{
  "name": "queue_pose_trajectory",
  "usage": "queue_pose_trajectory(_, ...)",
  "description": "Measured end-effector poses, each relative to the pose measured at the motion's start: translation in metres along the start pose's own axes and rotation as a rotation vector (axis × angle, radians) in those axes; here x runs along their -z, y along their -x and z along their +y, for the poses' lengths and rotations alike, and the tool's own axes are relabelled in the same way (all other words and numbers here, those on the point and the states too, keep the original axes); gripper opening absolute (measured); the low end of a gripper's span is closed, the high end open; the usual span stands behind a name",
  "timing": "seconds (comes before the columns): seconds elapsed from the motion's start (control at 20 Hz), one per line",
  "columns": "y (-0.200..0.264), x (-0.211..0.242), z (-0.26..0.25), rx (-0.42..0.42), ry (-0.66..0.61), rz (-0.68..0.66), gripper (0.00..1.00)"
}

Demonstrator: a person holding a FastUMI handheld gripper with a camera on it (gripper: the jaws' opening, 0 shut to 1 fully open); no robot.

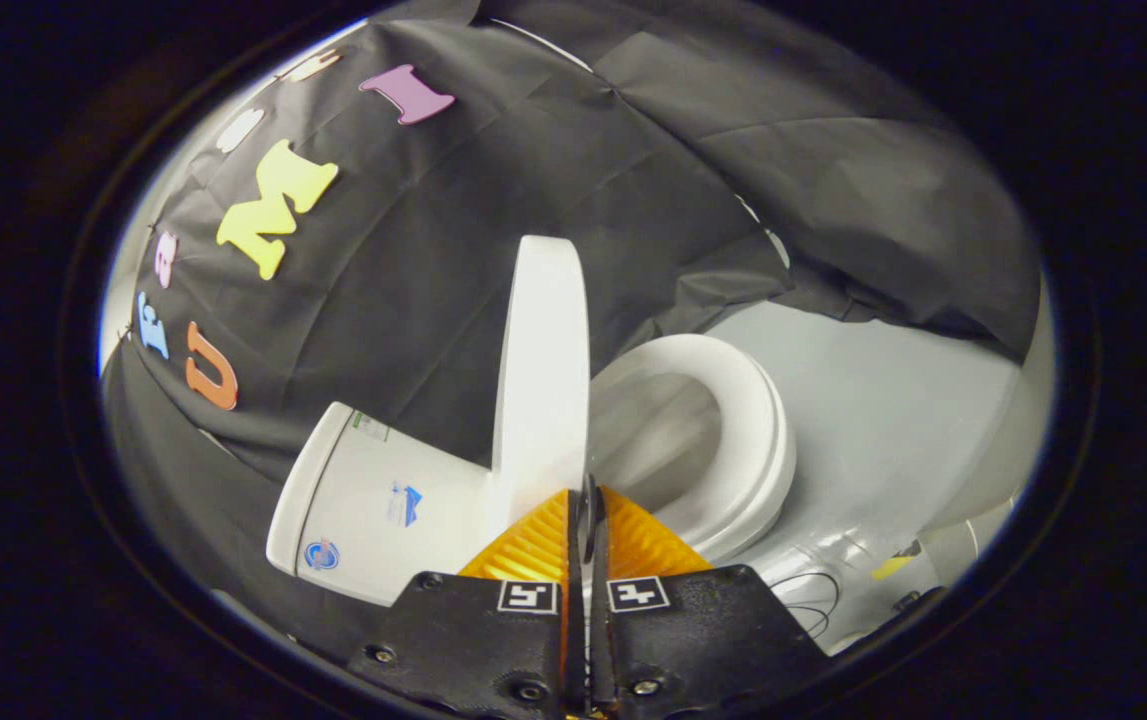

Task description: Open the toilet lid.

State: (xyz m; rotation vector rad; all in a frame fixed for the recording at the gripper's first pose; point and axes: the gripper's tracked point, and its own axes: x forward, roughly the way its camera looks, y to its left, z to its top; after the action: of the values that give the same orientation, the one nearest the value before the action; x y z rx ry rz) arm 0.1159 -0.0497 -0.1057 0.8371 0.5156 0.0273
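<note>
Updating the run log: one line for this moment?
lid: raised, edge-on | seat: down | tank: behind lid | gripper: shut, at lid's lower edge

The gripper view looks forward along the closed fingers (588, 520) from close, tilted sideways, facing the raised toilet lid (543, 370), tank (373, 500) and seat (748, 440).

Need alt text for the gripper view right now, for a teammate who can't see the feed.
A white toilet lid stands raised on edge, clear of the seat ring and open bowl, with the tank on its other side. The gripper sits just below the lid's lower end, jaws closed together with nothing visibly between them.
</note>
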Motion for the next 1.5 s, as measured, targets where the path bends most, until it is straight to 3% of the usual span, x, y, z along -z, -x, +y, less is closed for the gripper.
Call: queue_pose_trajectory(1.5, 0.013, 0.010, 0.086, 0.107, 0.347, -0.099, 0.05)
